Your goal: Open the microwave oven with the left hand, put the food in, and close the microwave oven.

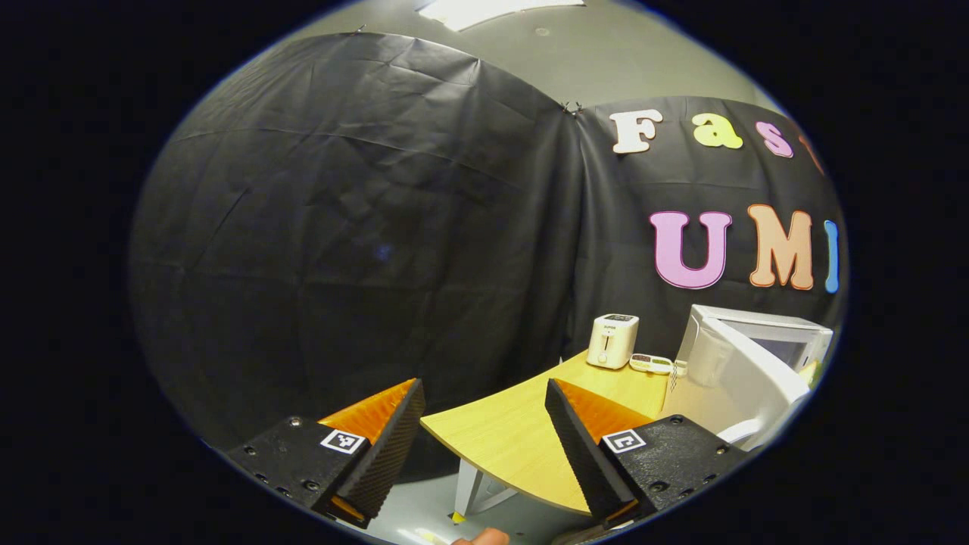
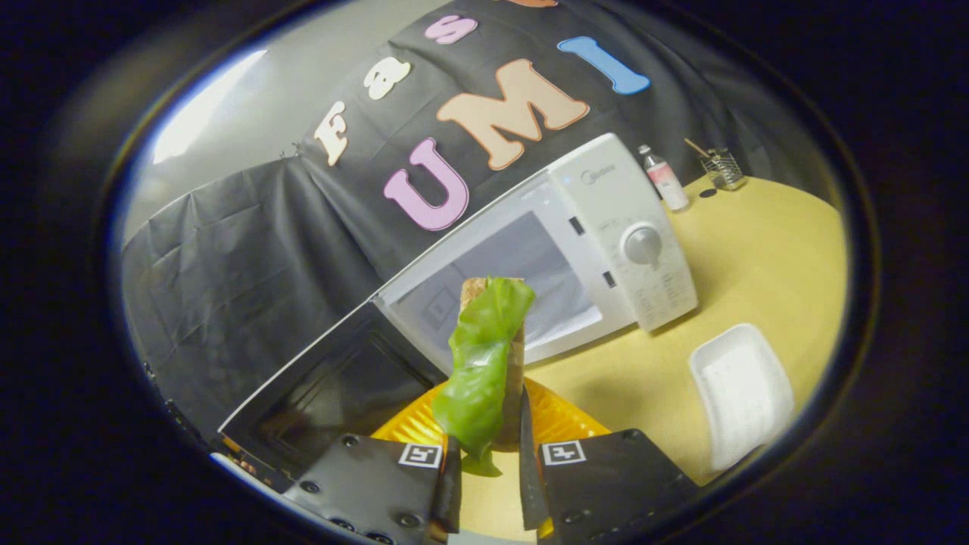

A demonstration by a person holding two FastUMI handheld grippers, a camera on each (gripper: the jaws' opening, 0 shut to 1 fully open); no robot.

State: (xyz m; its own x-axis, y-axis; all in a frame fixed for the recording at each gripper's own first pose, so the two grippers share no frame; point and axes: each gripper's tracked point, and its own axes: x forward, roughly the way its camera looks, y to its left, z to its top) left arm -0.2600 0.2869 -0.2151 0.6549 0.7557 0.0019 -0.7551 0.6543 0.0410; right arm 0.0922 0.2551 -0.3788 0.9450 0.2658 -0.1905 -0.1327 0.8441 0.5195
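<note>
a: where's the food?

b: my right claw is pinching it, a bread slice with a green leaf, held upright before the microwave, whose door hangs open.

a: and your left?

b: left claw is spread, holding nothing, above the worktop corner. a white tray lies near the worktop's front edge.

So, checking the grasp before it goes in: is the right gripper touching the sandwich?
Touching. In the right gripper view, the right gripper has both fingers pressed against the sandwich, which stands upright between them.
</note>
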